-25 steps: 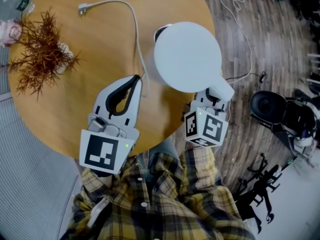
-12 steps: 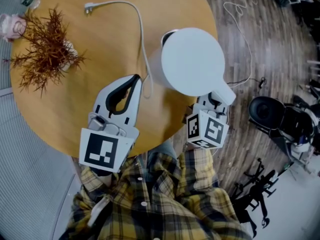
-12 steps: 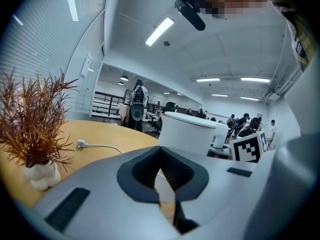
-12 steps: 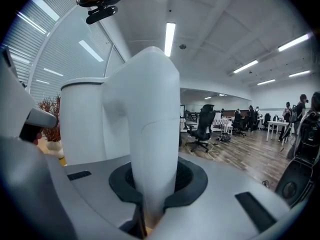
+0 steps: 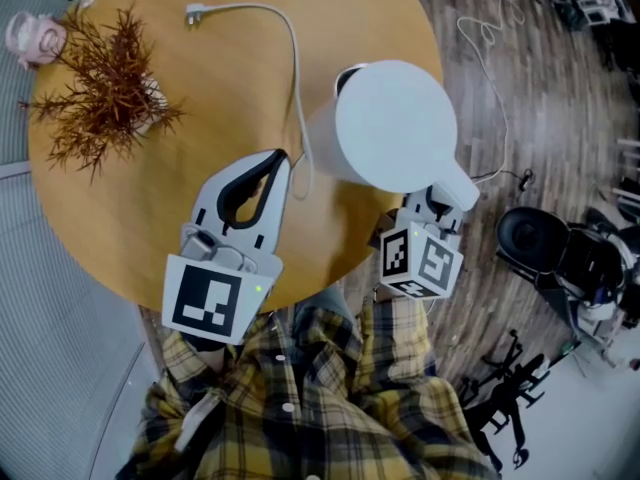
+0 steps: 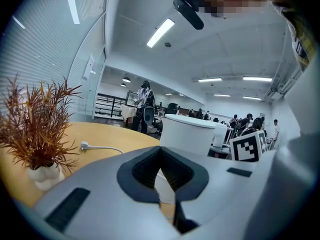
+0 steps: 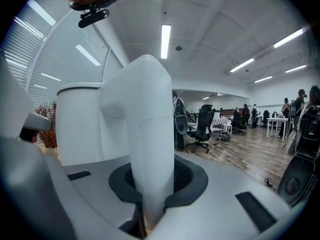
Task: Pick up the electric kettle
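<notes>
The white electric kettle (image 5: 395, 138) is at the right edge of the round wooden table (image 5: 130, 208), seen from above, lid up. Its bottom is hidden, so I cannot tell if it rests on the table. My right gripper (image 5: 432, 203) is shut on the kettle's handle (image 7: 150, 134), which fills the gap between the jaws in the right gripper view. My left gripper (image 5: 278, 158) lies low over the table left of the kettle, tips together, nothing in it. The left gripper view also shows the kettle (image 6: 187, 134), beyond the jaws.
A white power cord (image 5: 290, 58) with its plug (image 5: 195, 13) runs across the table to the kettle. A dried red plant (image 5: 110, 78) in a small white pot stands at the left. A black chair base (image 5: 545, 238) and loose cables are on the wood floor to the right.
The whole head view has drifted, so table and plant sit a little to the right and higher. Both grippers and the kettle keep their places relative to each other.
</notes>
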`<state>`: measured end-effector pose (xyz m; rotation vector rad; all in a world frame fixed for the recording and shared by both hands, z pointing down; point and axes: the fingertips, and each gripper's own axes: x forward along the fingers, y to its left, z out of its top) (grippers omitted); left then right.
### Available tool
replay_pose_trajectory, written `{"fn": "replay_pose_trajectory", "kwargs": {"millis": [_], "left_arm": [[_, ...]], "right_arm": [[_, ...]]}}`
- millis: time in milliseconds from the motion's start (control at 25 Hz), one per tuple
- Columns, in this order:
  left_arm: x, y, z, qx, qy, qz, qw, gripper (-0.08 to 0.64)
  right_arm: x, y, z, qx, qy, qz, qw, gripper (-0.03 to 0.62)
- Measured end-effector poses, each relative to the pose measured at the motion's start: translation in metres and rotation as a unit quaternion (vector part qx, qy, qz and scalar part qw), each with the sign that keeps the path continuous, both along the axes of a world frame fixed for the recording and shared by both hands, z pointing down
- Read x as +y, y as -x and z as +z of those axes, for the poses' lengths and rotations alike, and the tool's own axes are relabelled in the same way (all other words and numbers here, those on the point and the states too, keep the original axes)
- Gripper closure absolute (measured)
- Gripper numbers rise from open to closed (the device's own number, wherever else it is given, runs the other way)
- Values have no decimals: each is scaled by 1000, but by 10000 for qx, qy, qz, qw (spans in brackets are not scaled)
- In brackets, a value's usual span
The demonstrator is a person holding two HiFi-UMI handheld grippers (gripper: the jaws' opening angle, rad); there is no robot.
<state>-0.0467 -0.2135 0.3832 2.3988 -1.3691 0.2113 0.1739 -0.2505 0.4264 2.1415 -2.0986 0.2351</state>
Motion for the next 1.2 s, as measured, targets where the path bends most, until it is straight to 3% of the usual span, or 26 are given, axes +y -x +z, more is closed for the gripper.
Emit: {"fn": "replay_pose_trajectory", "kwargs": {"millis": [720,1200], "left_arm": [[-12,6,-13,-53,-60,-273,9996,558],[-4,11,-31,-93,-183,-510,9985,557]], "right_arm": [[-18,-7,-16,43,-74,-166,9998,529],[-14,1,-38,103,-83,-696,9975,529]]}}
